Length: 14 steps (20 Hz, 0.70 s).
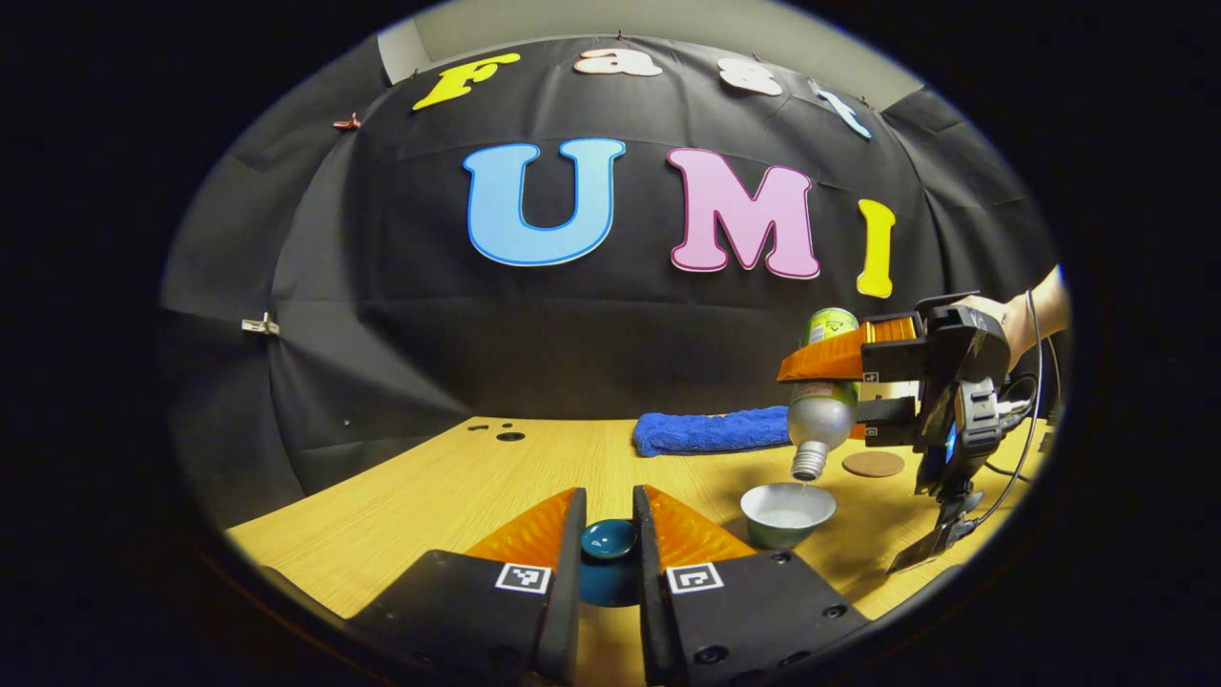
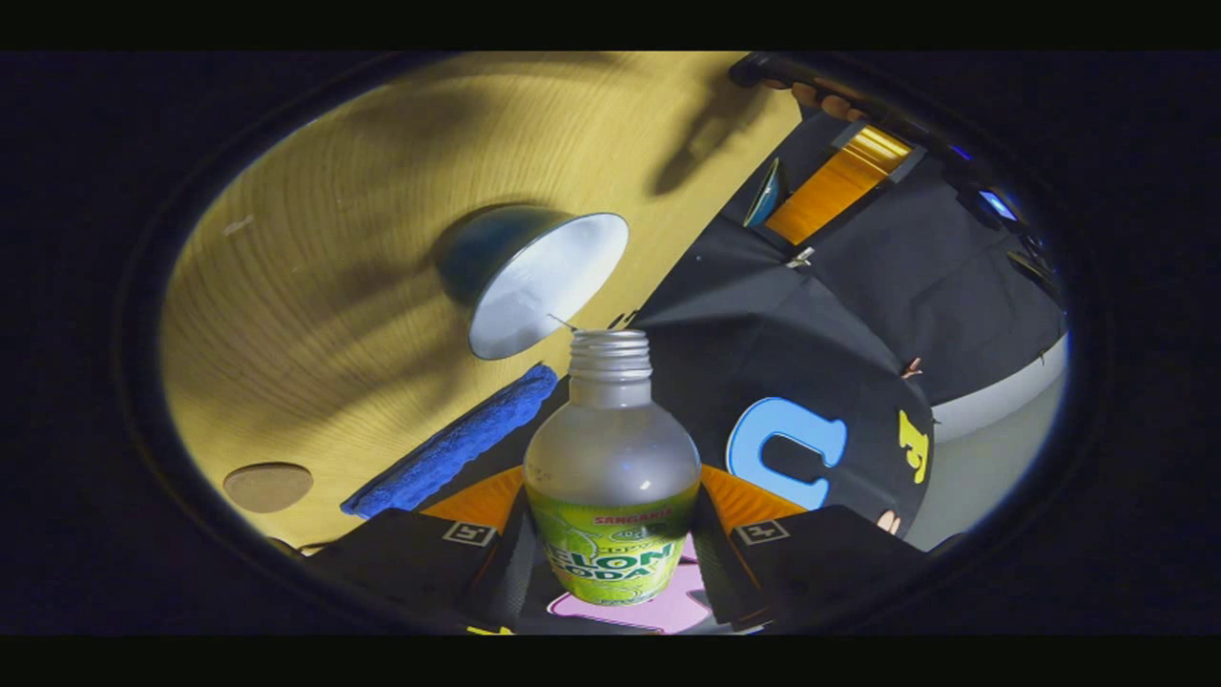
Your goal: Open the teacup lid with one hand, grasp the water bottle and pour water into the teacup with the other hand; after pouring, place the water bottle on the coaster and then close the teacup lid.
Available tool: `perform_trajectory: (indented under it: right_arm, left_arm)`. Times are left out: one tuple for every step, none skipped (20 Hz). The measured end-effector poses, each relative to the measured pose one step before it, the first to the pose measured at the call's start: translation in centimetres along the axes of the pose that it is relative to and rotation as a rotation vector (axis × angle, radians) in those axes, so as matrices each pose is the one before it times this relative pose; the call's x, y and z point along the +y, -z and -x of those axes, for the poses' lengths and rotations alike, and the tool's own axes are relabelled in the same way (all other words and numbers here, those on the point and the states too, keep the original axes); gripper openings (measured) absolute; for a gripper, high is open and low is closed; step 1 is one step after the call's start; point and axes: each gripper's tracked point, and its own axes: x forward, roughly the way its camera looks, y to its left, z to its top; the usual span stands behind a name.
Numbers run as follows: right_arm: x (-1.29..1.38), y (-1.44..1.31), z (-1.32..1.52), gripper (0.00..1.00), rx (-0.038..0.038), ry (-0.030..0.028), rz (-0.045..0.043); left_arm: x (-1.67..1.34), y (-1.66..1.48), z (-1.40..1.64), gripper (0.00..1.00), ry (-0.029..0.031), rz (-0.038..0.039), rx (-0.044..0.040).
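Observation:
My left gripper [image 1: 609, 498] is shut on the teal teacup lid [image 1: 609, 540] and holds it just above the wooden table [image 1: 420, 515]. To its right the teacup [image 1: 788, 513] stands uncovered, pale inside. My right gripper [image 1: 844, 377] is shut on the water bottle [image 1: 820, 410], which is tipped neck down with its open mouth right over the cup's rim. In the right gripper view, my right gripper [image 2: 612, 501] clamps the green-labelled bottle [image 2: 610, 448] around its body. Its neck points at the teacup [image 2: 539, 281]. A thin thread of water seems to run from the mouth.
A round cork coaster [image 1: 873, 464] lies behind the cup, and a folded blue towel [image 1: 711, 429] lies along the table's back edge. A hand [image 1: 1035, 310] and cables trail behind the right gripper. The coaster [image 2: 267, 485] and towel [image 2: 458, 444] lie left of the bottle.

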Motion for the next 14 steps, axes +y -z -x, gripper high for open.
perform_trajectory:
  right_arm:
    - [0.142,0.076,0.019,0.75,0.00122,-0.00338,0.00417]
    - [0.15,0.238,0.138,0.75,0.00363,-0.00297,-0.00284]
    - [0.04,0.18,0.17,0.75,0.00449,-0.00279,-0.0091]
    - [-0.249,0.378,0.135,0.75,0.00951,-0.00006,-0.01277]
    - [-0.188,0.418,0.177,0.75,0.01037,0.00053,-0.01708]
    - [-0.236,0.626,0.307,0.75,0.01752,0.00039,-0.02494]
    - [-0.135,0.437,0.172,0.75,0.01713,-0.0032,-0.02779]
    - [-0.044,0.344,0.299,0.75,0.01785,0.00127,-0.04572]
    - [-0.379,0.416,0.377,0.72,0.02088,0.0128,-0.06131]
    - [-0.557,0.527,0.521,0.79,0.03462,0.02713,-0.07311]
    - [-0.055,0.851,0.293,0.75,0.04283,0.00663,-0.08479]
    - [0.212,0.732,0.038,0.75,0.04277,-0.00639,-0.0671]
    - [0.642,1.019,0.248,0.75,0.04485,-0.01817,-0.08209]
    - [0.441,0.889,0.359,0.76,0.03295,-0.01234,-0.07331]
  left_arm:
    - [-0.006,-0.055,0.023,0.3,-0.00007,0.00006,-0.00017]
    - [0.009,0.03,-0.032,0.3,0.00004,-0.00006,0.00013]
    - [0.012,0.102,-0.041,0.3,-0.00001,0.0,-0.00029]
    - [0.017,0.141,-0.076,0.3,-0.00011,-0.00002,-0.00035]
    - [-0.025,-0.094,0.014,0.3,-0.00001,-0.00018,-0.00024]
    - [-0.02,-0.113,0.085,0.3,-0.00007,0.00003,-0.00037]
    - [0.009,-0.025,0.022,0.3,-0.00018,-0.00002,0.00008]
    - [-0.006,0.064,-0.009,0.3,-0.0002,-0.00009,-0.00022]
    - [0.008,-0.003,-0.041,0.3,-0.00041,0.0,-0.00013]
    - [0.005,0.004,0.052,0.3,0.00008,-0.00032,-0.0003]
    - [0.081,-0.084,0.029,0.3,-0.00402,-0.00042,-0.00063]
    - [0.004,0.039,-0.031,0.3,-0.00662,0.00017,0.00044]
    - [-0.101,-0.036,0.003,0.3,-0.00081,-0.00018,-0.00033]
    - [0.06,0.03,-0.018,0.3,-0.00146,-0.00098,-0.00157]
